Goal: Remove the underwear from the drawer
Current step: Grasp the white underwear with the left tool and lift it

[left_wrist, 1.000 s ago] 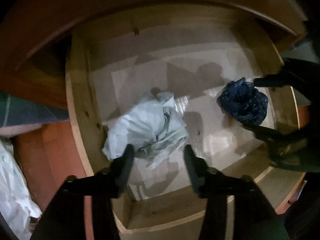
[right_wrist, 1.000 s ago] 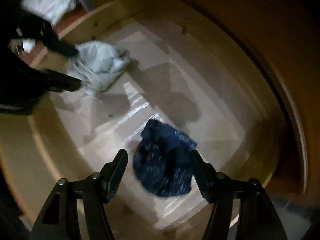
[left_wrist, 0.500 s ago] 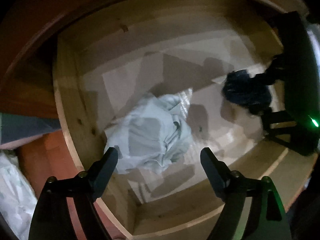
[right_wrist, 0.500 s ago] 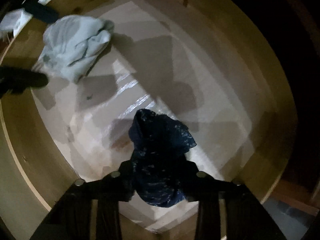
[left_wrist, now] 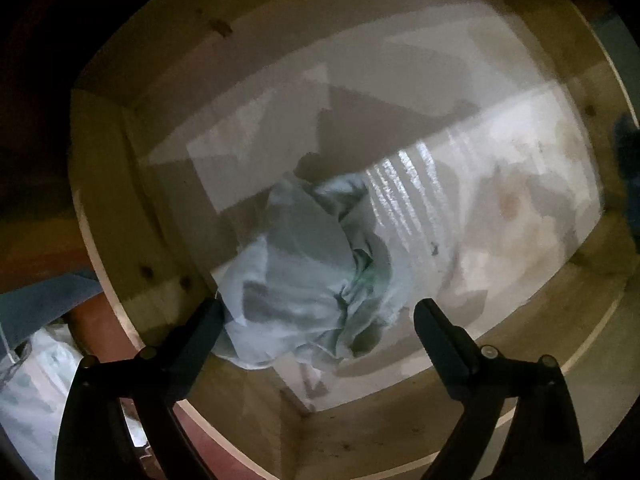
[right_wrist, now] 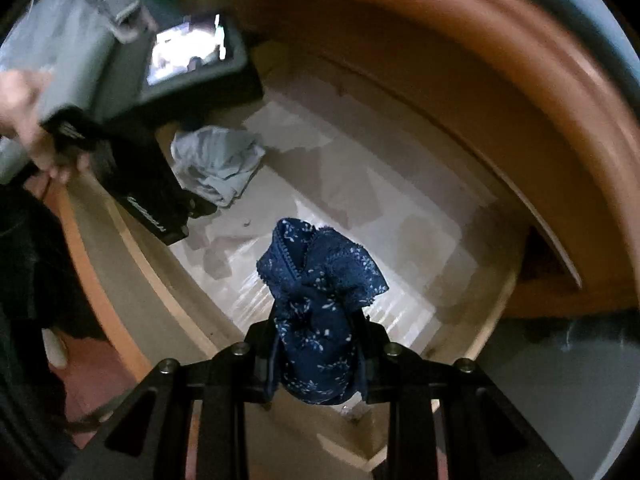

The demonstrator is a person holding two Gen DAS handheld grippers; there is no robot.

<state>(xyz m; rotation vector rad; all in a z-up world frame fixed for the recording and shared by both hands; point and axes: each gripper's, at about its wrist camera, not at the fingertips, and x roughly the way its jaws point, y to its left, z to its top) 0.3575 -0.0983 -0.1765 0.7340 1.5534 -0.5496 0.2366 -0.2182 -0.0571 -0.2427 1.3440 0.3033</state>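
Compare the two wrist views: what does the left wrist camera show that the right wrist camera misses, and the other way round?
Only the left wrist view shows the left gripper from behind, jaws open on either side of the pale blue underwear.

Only the right wrist view shows the right gripper shut on the navy patterned underwear, and the person's hand holding the left gripper's body.

Both show the wooden drawer with its pale liner, and the pale blue underwear lying on that liner.
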